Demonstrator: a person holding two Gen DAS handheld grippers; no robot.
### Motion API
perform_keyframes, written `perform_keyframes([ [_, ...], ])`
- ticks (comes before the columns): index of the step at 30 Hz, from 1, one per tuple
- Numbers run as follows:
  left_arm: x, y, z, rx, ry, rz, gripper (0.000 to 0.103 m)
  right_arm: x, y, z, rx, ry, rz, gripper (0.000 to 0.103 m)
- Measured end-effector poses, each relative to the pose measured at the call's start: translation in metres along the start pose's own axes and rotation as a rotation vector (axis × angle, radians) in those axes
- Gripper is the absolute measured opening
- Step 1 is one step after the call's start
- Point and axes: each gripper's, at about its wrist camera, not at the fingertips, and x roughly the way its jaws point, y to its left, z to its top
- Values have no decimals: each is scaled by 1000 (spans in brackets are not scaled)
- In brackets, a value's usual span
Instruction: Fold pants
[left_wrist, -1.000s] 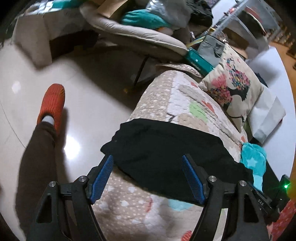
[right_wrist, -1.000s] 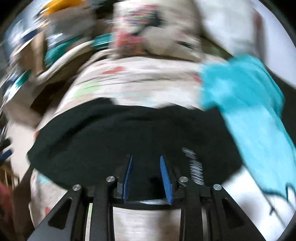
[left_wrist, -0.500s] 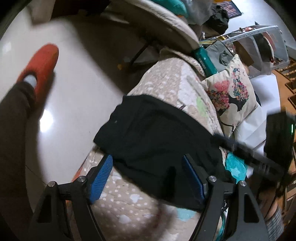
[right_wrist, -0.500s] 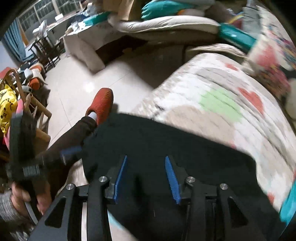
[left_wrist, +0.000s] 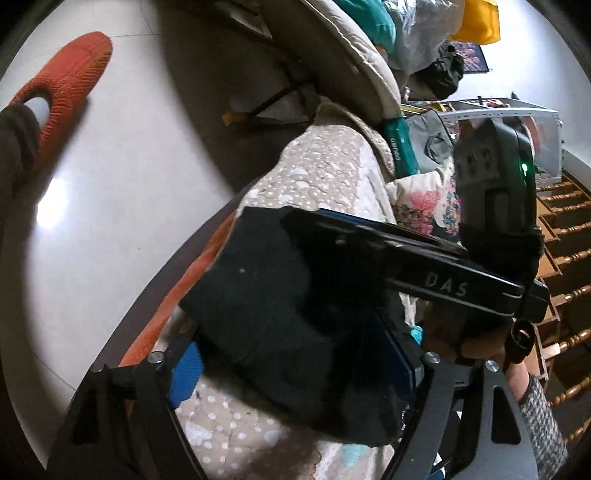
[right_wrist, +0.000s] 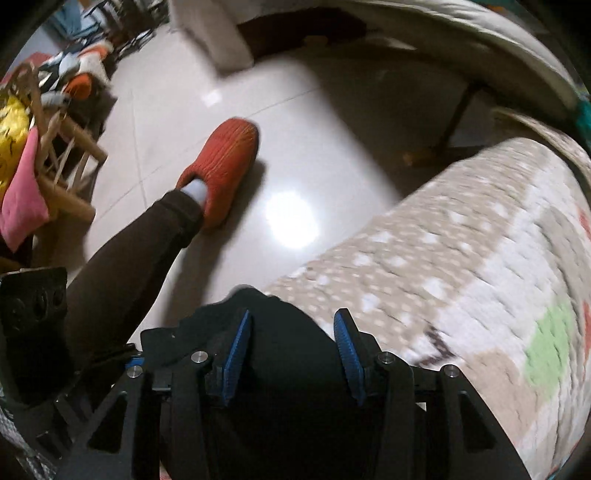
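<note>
The folded black pants (left_wrist: 280, 317) lie on the patterned quilt over the sofa edge (left_wrist: 325, 173). My left gripper (left_wrist: 291, 362) is open, its blue pads (left_wrist: 184, 367) on either side of the pants' near end. My right gripper (left_wrist: 417, 266) crosses the left wrist view above the pants. In the right wrist view the right gripper (right_wrist: 293, 347) is open, the pants (right_wrist: 291, 369) lying between its blue pads (right_wrist: 236, 343). The left gripper's body (right_wrist: 33, 321) shows at the left there.
The quilted sofa top (right_wrist: 480, 266) stretches to the right. My leg and orange slipper (right_wrist: 221, 166) stand on the white tiled floor (right_wrist: 295, 122). A floral pillow (left_wrist: 424, 203) and a beige lounge chair (left_wrist: 351, 59) lie beyond. Wooden chairs with clothes (right_wrist: 40, 147) stand far left.
Both grippers have swung left and come close over the pants' end at the sofa edge. The right gripper's pads have spread wider. The left gripper has dropped closer to the pants.
</note>
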Motion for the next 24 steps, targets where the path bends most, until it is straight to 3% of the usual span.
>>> perform_keyframes([
  [2, 1, -2, 1, 17, 13, 5, 43, 3, 9, 2, -19, 18, 20, 50],
  [5, 1, 0, 2, 6, 41, -27, 20, 4, 21, -3, -64, 30, -5, 32],
  [6, 1, -1, 2, 9, 43, -28, 20, 2, 24, -4, -75, 28, -26, 25],
  [9, -7, -15, -1, 88, 17, 26, 20, -11, 25, -4, -56, -13, -38, 17],
  [12, -16, -34, -4, 169, -10, 53, 20, -32, 28, -7, -38, -70, -40, 16],
  [18, -32, -64, -6, 192, -17, 15, 20, -75, 28, -19, 6, -171, -30, 16],
  [24, -27, -120, -19, 291, 25, -19, 19, -124, 6, -55, 114, -295, -13, 16],
])
